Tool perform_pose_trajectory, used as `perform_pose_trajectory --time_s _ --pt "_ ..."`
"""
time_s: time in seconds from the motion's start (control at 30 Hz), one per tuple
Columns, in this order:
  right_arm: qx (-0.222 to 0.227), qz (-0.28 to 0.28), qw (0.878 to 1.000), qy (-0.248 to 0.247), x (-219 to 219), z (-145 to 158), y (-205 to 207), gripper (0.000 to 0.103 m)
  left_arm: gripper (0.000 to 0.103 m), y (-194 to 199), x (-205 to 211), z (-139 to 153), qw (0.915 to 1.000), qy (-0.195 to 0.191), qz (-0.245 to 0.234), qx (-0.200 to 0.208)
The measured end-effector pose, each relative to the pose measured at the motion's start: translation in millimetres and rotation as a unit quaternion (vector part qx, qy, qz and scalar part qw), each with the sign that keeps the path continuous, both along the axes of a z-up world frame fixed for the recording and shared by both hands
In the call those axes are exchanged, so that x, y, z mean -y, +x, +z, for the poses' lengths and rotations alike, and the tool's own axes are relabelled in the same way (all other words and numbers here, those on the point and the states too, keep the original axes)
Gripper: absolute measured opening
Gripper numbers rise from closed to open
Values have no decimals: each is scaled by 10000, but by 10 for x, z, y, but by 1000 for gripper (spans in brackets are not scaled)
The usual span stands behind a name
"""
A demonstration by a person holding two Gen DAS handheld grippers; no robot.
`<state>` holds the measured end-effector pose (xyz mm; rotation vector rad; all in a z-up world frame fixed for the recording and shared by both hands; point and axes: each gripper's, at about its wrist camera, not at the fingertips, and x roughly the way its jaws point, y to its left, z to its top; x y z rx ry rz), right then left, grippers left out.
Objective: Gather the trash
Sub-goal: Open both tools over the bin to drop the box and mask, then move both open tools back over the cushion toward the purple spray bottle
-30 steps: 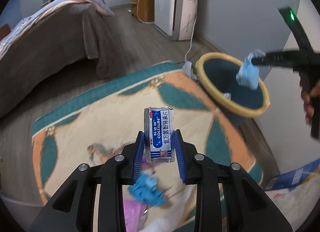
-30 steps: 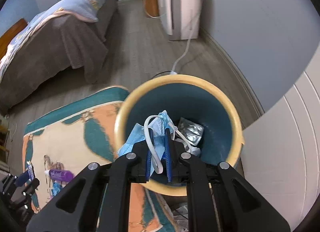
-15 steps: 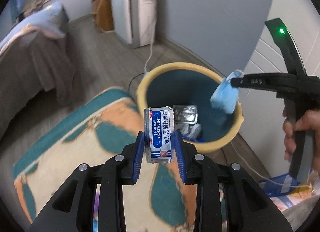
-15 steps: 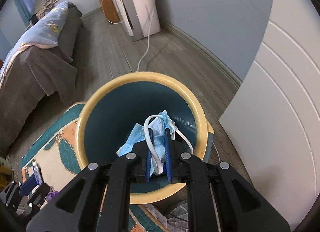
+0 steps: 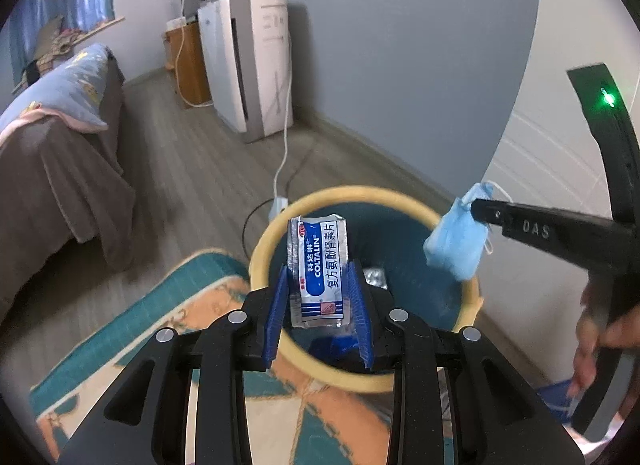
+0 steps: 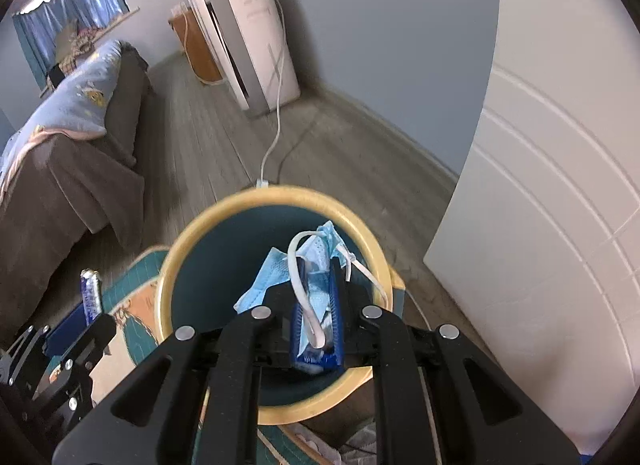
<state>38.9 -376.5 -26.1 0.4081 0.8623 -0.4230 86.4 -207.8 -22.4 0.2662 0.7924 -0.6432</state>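
Left wrist view: bed [image 5: 52,169] at far left, white appliance [image 5: 248,65] against the wall, patterned rug [image 5: 168,329] on the floor. The yellow-rimmed bin [image 5: 474,293] stands at the rug's edge, directly below my tongs. My left tongs [image 5: 318,297] are easing apart, the foil medicine sachet [image 5: 319,265] upright between the blue pads, over the bin mouth. My right tongs [image 6: 318,319] pinch a crumpled blue face mask [image 6: 316,265], ear loop dangling, above the bin's inside near its right rim.
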Motion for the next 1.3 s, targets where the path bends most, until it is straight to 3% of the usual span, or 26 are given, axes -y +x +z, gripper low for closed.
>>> perform_pose_trajectory --time_s 0.07,0.17,0.23,0.33,0.43,0.5,0.6,0.93,1.1,1.3 --pt "20 24 10000 -85 -38 31 -4 19 47 -4 -2 -19 10000 26 25 5" --pt "-20 76 9999 -65 -95 60 -4 36 61 -35 -65 -42 9999 38 106 20" --pt "11 112 9999 -109 -146 127 -9 55 62 -60 -129 -29 9999 39 167 7" --pt "104 277 9993 -224 -266 260 -25 74 79 -144 -294 37 9996 32 290 57" --pt "190 445 9981 -389 -413 396 -51 91 84 -227 -530 128 9988 74 482 108" --pt "257 560 9971 -440 -512 478 -68 96 85 -281 -714 183 9978 61 646 103" --pt "287 724 9955 -541 -678 574 -76 97 92 -357 -1007 286 9953 77 955 126" --pt "305 1435 9850 -906 -1378 769 -37 97 94 -657 -2014 496 9845 339 1697 272" --pt "256 1800 9802 -789 -1704 716 56 97 94 -855 -2561 501 9749 201 2203 241" --pt "-64 2222 9717 -800 -2123 545 148 97 95 -972 -3106 417 9573 -9 2889 123"
